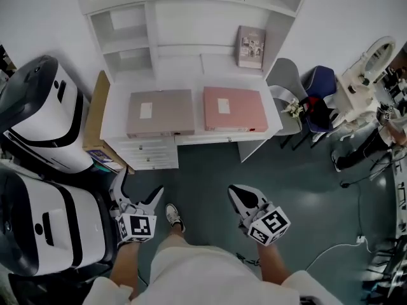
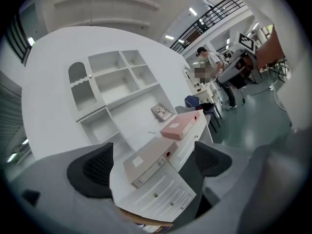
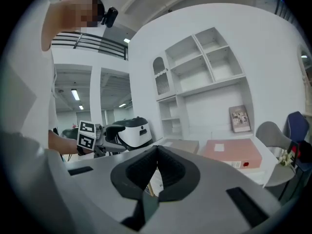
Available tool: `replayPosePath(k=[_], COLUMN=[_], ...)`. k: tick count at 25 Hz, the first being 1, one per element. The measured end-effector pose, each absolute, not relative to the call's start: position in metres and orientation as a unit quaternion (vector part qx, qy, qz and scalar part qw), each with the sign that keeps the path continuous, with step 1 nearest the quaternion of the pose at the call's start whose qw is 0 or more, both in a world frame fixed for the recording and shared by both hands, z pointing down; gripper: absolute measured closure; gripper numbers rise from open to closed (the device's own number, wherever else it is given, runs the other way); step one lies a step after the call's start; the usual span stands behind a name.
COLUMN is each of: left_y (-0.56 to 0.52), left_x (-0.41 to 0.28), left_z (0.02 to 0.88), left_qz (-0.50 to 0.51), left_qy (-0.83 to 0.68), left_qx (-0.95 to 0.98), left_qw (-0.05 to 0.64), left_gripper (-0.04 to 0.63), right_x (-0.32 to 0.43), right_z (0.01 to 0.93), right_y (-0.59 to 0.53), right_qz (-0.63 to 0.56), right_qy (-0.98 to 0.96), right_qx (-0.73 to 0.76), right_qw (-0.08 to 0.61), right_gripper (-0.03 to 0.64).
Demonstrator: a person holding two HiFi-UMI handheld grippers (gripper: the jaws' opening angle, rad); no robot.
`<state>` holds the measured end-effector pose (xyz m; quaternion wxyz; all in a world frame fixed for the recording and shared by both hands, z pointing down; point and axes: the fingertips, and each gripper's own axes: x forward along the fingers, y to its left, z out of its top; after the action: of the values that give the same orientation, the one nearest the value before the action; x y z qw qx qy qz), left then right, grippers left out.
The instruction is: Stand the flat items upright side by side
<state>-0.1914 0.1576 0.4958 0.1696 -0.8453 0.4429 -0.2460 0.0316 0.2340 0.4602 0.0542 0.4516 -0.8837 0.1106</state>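
Two grippers hang low over the green floor, well short of the surface. The left gripper has its fingers spread wide with nothing between them. The right gripper has its fingers pressed together, empty. Farther on, a grey-beige file box and a pink file box lie flat, side by side but apart, on the white surface. Behind them, what may be a book or a framed picture leans upright against the shelf unit.
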Motion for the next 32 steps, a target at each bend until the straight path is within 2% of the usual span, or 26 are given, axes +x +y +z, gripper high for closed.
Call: replayPosePath(k=[5, 11, 20, 27, 32], left_y=[0.070, -0.006, -0.073, -0.100, -0.115], left_x=[-0.200, -0.198, -0.159, -0.125, -0.112], left_z=[0.514, 0.542, 0.614, 0.673, 0.702], left_qz=[-0.273, -0.295, -0.361, -0.455, -0.516], left_qy=[0.402, 0.363, 0.292, 0.232, 0.204], left_qx=[-0.854, -0.859, -0.857, -0.821, -0.793], left_qw=[0.189, 0.211, 0.223, 0.254, 0.252], left_gripper=[0.081, 0.081, 0.081, 0.081, 0.080], right_x=[-0.009, -0.025, 0.001, 0.027, 0.052], right_z=[0.438, 0.438, 0.446, 0.456, 0.450], right_y=[0.142, 0.094, 0.062, 0.022, -0.019], right_qz=[0.105, 0.123, 0.136, 0.153, 0.158], right_qy=[-0.883, -0.869, -0.847, -0.859, -0.866], right_qx=[0.455, 0.475, 0.508, 0.485, 0.472], right_qw=[0.060, 0.066, 0.078, 0.062, 0.046], right_gripper=[0.615, 0.616, 0.615, 0.615, 0.617])
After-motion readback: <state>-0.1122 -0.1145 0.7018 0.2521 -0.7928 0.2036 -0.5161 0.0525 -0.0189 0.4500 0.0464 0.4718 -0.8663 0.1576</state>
